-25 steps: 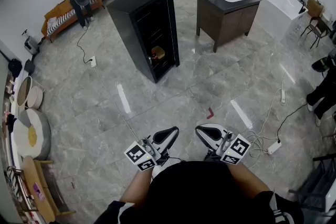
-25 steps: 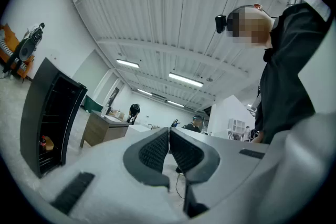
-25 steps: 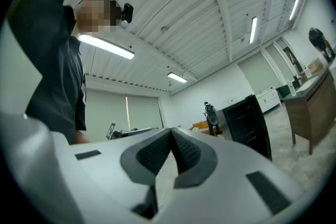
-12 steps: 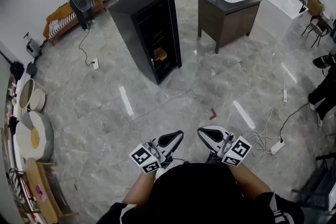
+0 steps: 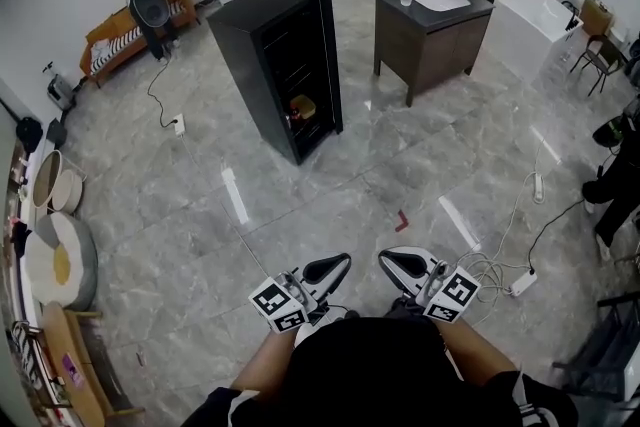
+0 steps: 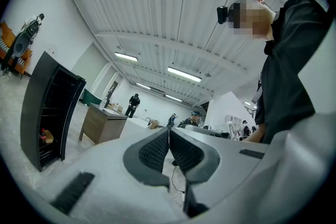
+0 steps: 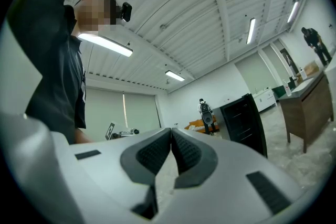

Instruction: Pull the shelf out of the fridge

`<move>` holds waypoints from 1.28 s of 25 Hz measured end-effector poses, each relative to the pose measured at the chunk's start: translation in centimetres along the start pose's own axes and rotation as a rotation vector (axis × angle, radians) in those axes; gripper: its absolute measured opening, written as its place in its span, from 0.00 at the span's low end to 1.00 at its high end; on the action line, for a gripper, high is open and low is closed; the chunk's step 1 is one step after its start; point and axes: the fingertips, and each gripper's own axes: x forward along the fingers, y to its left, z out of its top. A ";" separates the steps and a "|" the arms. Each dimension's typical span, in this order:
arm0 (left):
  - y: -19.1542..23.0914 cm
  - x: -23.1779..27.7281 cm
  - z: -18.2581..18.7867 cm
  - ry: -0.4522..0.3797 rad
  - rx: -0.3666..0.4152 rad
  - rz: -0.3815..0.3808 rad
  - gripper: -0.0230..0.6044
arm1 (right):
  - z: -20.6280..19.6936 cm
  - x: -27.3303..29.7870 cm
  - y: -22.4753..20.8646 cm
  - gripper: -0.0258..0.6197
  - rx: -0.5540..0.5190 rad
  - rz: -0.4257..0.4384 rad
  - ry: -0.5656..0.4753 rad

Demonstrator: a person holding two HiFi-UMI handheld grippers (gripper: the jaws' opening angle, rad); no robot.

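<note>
Both my pairs of jaws are closed on nothing. The left gripper (image 5: pixel 327 267) and right gripper (image 5: pixel 404 262) sit side by side against my body, pads pressed together. The fridge (image 5: pixel 285 65) stands well ahead of the jaws and slightly to their left, and its shelf (image 6: pixel 52 112) shows only as thin lines inside, far beyond reach. I think the main risk is arriving with the jaws closed and knocking the shelf instead of gripping it. A jerky pull could also tip the yellowish thing (image 5: pixel 303 105) low in the fridge. I cannot tell whether a door covers the front. The floor (image 5: pixel 300 205) is glossy grey stone, likely slippery, and a white cable with a power strip (image 5: pixel 520 282) trails just right of the right jaws, where I could trip. A dark cabinet with a basin (image 5: pixel 430 25) stands far ahead to the right.
</note>
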 end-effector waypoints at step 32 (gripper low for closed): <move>4.9 5.2 1.0 -0.018 -0.066 0.029 0.07 | 1.4 1.5 -6.2 0.08 0.042 0.044 -0.016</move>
